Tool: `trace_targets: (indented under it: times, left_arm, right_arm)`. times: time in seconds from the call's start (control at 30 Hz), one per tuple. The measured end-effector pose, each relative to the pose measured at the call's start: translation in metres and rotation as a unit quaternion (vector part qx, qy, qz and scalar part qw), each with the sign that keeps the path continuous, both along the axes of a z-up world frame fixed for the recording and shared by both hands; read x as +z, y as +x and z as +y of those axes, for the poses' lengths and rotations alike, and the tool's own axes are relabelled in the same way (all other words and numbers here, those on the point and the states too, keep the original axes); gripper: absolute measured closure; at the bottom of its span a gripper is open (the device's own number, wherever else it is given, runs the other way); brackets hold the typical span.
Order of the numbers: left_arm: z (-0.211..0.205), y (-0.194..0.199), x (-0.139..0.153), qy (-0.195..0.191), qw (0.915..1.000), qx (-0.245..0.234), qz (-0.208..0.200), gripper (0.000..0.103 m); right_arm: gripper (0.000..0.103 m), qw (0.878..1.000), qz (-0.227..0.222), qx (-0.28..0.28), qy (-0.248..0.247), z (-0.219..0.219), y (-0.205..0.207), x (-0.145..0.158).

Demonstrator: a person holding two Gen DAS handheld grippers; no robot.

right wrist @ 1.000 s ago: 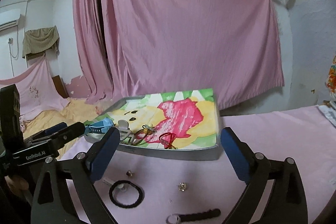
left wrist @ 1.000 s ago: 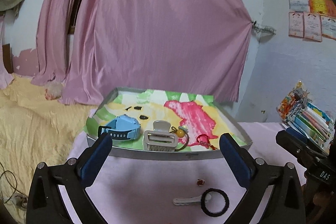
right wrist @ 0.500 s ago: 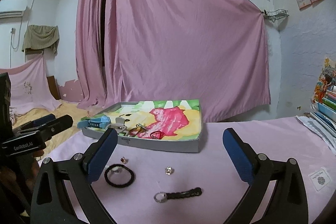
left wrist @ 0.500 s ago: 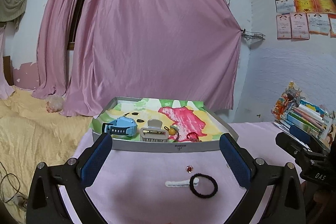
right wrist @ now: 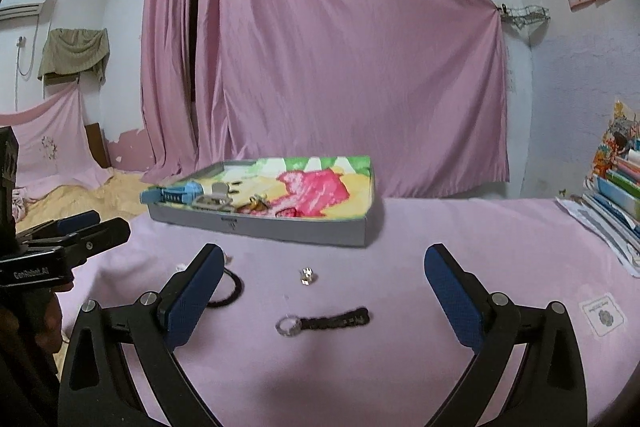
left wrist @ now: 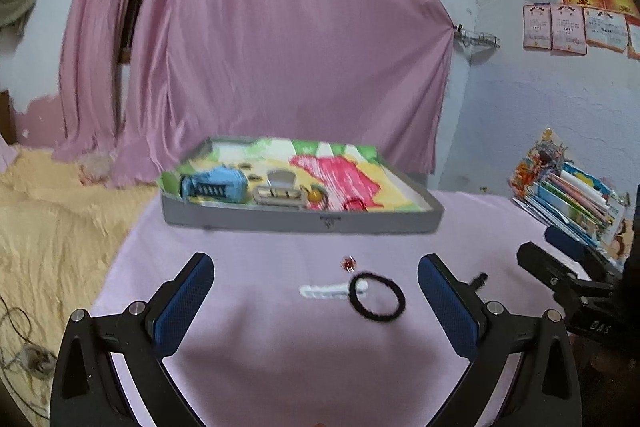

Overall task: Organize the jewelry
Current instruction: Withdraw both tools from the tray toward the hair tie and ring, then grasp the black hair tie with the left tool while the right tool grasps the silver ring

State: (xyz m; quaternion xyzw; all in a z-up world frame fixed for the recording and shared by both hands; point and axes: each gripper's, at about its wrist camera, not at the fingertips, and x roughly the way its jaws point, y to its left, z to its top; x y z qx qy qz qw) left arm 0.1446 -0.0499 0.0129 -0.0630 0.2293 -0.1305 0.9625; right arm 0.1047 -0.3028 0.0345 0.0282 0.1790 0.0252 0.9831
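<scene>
Left gripper (left wrist: 316,285) and right gripper (right wrist: 322,277) are held wide apart, empty, above black hair tie (left wrist: 378,297); tray (left wrist: 300,221) behind.

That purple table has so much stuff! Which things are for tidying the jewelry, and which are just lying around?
For the job: tray, black hair tie, white clip, red stud, black strap, silver bead.

Lying about: books, small packet.
</scene>
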Motion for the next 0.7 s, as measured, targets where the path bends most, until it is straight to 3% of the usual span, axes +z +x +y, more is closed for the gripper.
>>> trace_targets:
  times: [0.27,0.47,0.6,0.7]
  left_arm:
    - [-0.001,0.016,-0.017,-0.019,0.9976,-0.008,0.066,0.001]
    - [-0.006,0.022,-0.022,-0.023,0.9954,-0.031,0.088,0.001]
    - [-0.013,0.025,-0.024,-0.017,0.9935,-0.047,0.102,0.018]
    - [-0.017,0.028,-0.027,-0.018,0.9914,-0.058,0.116,0.028]
  right_arm:
    - [0.004,0.998,0.055,-0.007,0.013,-0.009,0.011,-0.018]
    - [0.005,0.996,0.081,-0.004,0.027,-0.01,0.018,-0.025]
    - [0.005,0.995,0.095,0.01,0.029,-0.005,0.021,-0.03]
    - [0.019,0.994,0.107,0.026,0.029,0.001,0.023,-0.033]
